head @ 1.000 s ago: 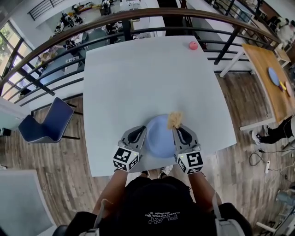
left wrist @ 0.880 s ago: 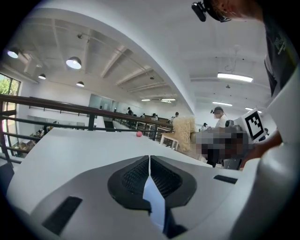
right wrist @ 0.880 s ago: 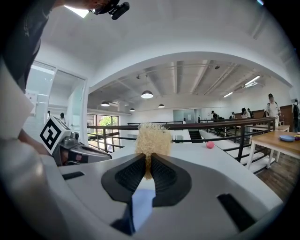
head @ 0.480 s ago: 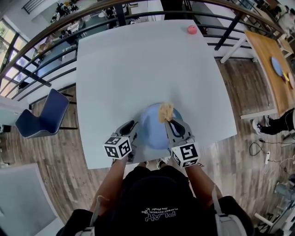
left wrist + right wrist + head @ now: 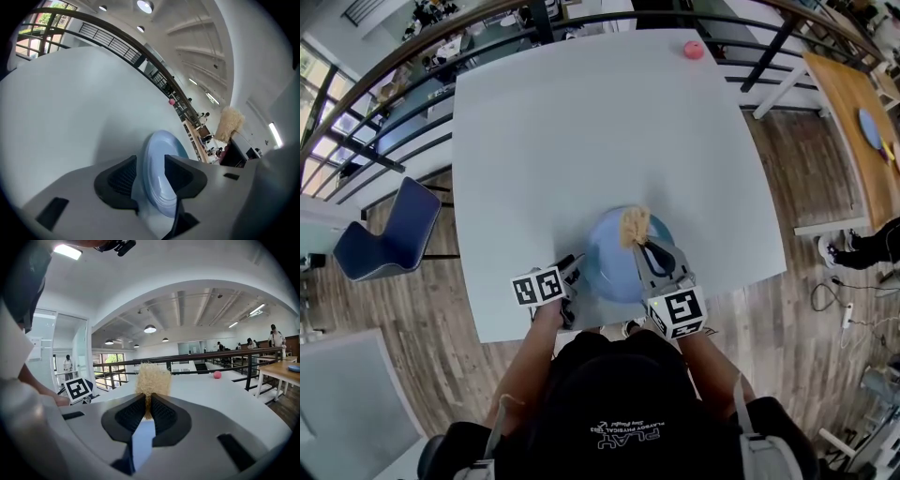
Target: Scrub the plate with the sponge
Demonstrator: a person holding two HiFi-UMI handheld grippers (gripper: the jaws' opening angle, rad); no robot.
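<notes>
Over the table (image 5: pixel 581 122), left fingers (image 5: pixel 117 178) just opened astride the plate (image 5: pixel 605 258); right fingers (image 5: pixel 129 416) clamp the sponge (image 5: pixel 152 378).

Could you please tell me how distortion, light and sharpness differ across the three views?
Head view: fisheye bows the white square table's edges; light is even. Left gripper view: dark rounded corners, tilted horizon, round light-blue plate slightly soft up close. Right gripper view: bright ceiling lamps, fibrous tan sponge sharp.

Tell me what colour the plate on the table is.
Light blue. The plate shows best in the head view.
</notes>
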